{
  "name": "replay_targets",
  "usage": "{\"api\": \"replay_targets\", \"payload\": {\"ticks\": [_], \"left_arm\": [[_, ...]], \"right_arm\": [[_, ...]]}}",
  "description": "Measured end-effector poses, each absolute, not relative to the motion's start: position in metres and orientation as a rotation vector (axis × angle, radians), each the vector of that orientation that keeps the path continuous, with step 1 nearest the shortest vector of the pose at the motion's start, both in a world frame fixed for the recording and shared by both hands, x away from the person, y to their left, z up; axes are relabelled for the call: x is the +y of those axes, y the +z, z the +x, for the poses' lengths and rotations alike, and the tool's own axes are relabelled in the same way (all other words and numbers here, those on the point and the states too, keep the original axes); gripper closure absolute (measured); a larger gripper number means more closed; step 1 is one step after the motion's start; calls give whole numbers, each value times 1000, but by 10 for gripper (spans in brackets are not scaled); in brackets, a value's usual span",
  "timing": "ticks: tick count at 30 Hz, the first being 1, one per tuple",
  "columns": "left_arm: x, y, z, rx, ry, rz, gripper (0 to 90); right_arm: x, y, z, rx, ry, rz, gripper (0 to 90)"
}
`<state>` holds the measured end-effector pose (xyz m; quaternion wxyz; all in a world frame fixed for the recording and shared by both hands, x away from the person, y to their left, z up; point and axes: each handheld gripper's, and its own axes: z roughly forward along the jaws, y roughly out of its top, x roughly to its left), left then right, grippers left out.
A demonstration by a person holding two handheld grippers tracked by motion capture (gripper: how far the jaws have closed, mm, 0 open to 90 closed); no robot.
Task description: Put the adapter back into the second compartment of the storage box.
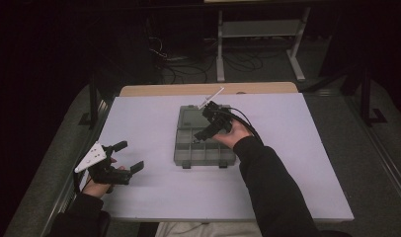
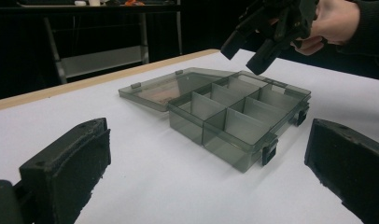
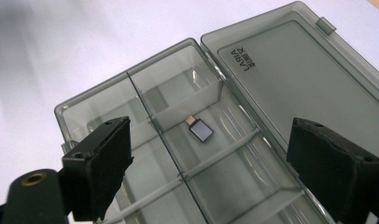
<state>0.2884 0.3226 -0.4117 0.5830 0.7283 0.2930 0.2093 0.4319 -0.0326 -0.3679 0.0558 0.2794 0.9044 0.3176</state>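
Small adapter (image 3: 200, 132), looks like a USB-type plug w/ dark metallic body and a short connector tip, lies flat in a middle compartment of the organiser box (image 1: 204, 148), on the side nearer the hinge. The box sits mid-worktop (image 1: 139, 113), lid (image 3: 299, 79) folded open and flat on the far side.

Handling, as a judgement: adapter is light, rigid, smooth-sided, prob. slippery on the pads. It's thin and lies low between dividers, so take it across the two long sides, tool coming straight down into the compartment; the walls leave little room for wide jaws. Not fragile, but the connector tip shouldn't be levered. The box itself is thin translucent grey plastic, light, could slide if nudged; the two front latches are the weak spots.

Right tool (image 1: 204, 129) hovers over the box, jaws wide, nothing between them, adapter lying apart below. Left tool (image 1: 123, 157) rests at the near left of the worktop, jaws wide, empty, well apart from the box.

Writing: moulded mark on the lid reads approx. "LAVIA", smaller characters beside it not legible.
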Motion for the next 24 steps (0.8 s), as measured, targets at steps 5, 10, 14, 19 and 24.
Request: {"api": "replay_targets", "payload": {"ticks": [5, 10, 14, 19, 24], "left_arm": [[323, -412, 289, 684, 489, 1702, 0], [322, -412, 288, 685, 489, 1702, 0], [321, -412, 288, 679, 487, 1705, 0], [322, -412, 288, 682, 487, 1703, 0], [322, -412, 288, 683, 485, 1703, 0]], "right_arm": [[-38, -368, 425, 2727, 987, 831, 78], [-44, -366, 420, 2709, 1000, 854, 0], [-46, -366, 416, 2713, 979, 856, 0], [-51, -367, 412, 2698, 1003, 862, 0], [-60, -367, 408, 2678, 1040, 878, 0]]}}
